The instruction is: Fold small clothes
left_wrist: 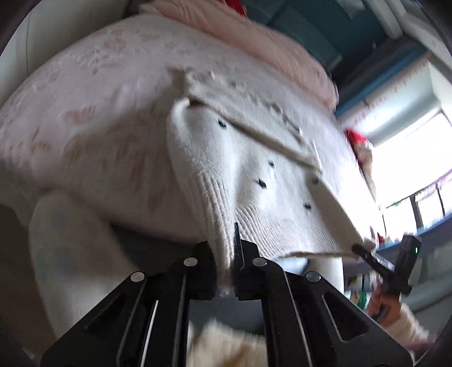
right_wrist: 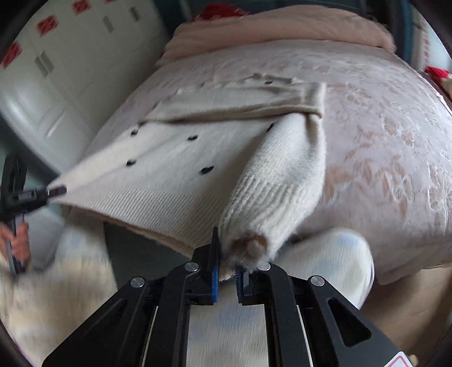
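now both claws, left gripper (left_wrist: 226, 271) and right gripper (right_wrist: 227, 271), grasp the sweater (right_wrist: 169, 169) hem corners, lifted off the bed (right_wrist: 381, 141); next, probably carry the hem far toward the collar.

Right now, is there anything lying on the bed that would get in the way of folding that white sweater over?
Nothing visible does. Both sets of fingers already pinch the sweater at its ribbed hem corners, left gripper and right gripper. The bedspread around it is bare; the pink blanket lies beyond, apart from the sweater.

One cream cardigan (right_wrist: 180, 166), two grippers, one bed (right_wrist: 381, 135), one pink blanket (right_wrist: 282, 25)
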Demonstrator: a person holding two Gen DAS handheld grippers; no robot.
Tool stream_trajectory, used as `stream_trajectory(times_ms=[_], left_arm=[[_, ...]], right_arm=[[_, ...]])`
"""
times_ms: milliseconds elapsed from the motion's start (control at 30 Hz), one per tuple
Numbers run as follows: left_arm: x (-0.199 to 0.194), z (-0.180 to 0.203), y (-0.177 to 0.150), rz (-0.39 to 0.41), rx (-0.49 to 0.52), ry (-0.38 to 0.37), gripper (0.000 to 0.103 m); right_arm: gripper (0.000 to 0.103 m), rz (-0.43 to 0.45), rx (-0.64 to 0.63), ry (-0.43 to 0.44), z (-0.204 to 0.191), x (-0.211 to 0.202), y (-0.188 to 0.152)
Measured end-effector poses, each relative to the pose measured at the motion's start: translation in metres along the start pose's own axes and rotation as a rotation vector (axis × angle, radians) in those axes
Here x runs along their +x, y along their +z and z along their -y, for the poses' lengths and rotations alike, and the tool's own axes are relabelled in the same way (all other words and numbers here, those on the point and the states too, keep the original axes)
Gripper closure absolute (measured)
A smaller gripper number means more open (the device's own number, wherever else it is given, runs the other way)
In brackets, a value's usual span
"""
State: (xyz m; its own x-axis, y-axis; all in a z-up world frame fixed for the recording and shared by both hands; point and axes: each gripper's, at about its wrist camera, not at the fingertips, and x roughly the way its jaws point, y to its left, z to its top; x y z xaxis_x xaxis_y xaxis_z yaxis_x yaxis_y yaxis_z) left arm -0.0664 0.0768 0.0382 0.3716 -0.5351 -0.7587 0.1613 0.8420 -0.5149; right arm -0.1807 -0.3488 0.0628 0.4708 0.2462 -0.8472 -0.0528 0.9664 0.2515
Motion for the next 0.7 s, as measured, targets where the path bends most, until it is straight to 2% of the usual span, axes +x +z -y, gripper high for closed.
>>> stream_trajectory(times_ms=[67,133,200,233,267,367,433,500,533,567,600,633,700], left_arm=[[-0.014,0.004,-0.027,-0.049,0.038,0.003,0.097],[-0.027,0.008,-0.046,-0.085,0.054,-0.002,0.097],[-0.041,0.013,-0.049,-0.089,0.055,-0.007,0.097],[-0.049,0.019,-0.04,-0.06,0.065,-0.013,0.097],[-0.052,0.023,-0.03,-0.036,0.071,-0.018,0.097],[-0.055,0.044,0.033,0.096,0.117,-0.047,0.097],[-0.038,0.06,0.087,0.212,0.184,0.006,0.096],[-0.009,0.069,0.133,0.27,0.209,0.047,0.096],[0.005,0.07,0.15,0.294,0.209,0.076,0.096],[0.03,0.073,0.172,0.303,0.218,0.108,0.096],[0.057,0.074,0.193,0.3,0.223,0.142,0.095],[0.091,0.065,0.215,0.288,0.209,0.178,0.094],[0.134,0.048,0.234,0.242,0.152,0.205,0.091]], right_arm=[[0.095,-0.047,0.007,0.024,-0.005,-0.013,-0.026],[0.095,-0.051,0.05,0.051,-0.005,-0.028,-0.038],[0.095,0.002,0.078,0.062,-0.003,-0.044,-0.03],[0.095,0.03,0.083,0.063,-0.003,-0.048,-0.022],[0.095,0.099,0.093,0.069,0.003,-0.057,0.001],[0.094,0.257,0.129,0.075,0.031,-0.06,0.067],[0.094,0.372,0.163,0.09,0.052,-0.05,0.112],[0.092,0.427,0.179,0.06,0.073,-0.019,0.159],[0.09,0.436,0.216,0.063,0.085,0.001,0.177],[0.09,0.403,0.266,0.092,0.101,0.033,0.199],[0.087,0.38,0.308,0.058,0.112,0.06,0.213],[0.078,0.374,0.319,0.027,0.117,0.074,0.218],[0.076,0.346,0.353,-0.089,0.127,0.105,0.229]])
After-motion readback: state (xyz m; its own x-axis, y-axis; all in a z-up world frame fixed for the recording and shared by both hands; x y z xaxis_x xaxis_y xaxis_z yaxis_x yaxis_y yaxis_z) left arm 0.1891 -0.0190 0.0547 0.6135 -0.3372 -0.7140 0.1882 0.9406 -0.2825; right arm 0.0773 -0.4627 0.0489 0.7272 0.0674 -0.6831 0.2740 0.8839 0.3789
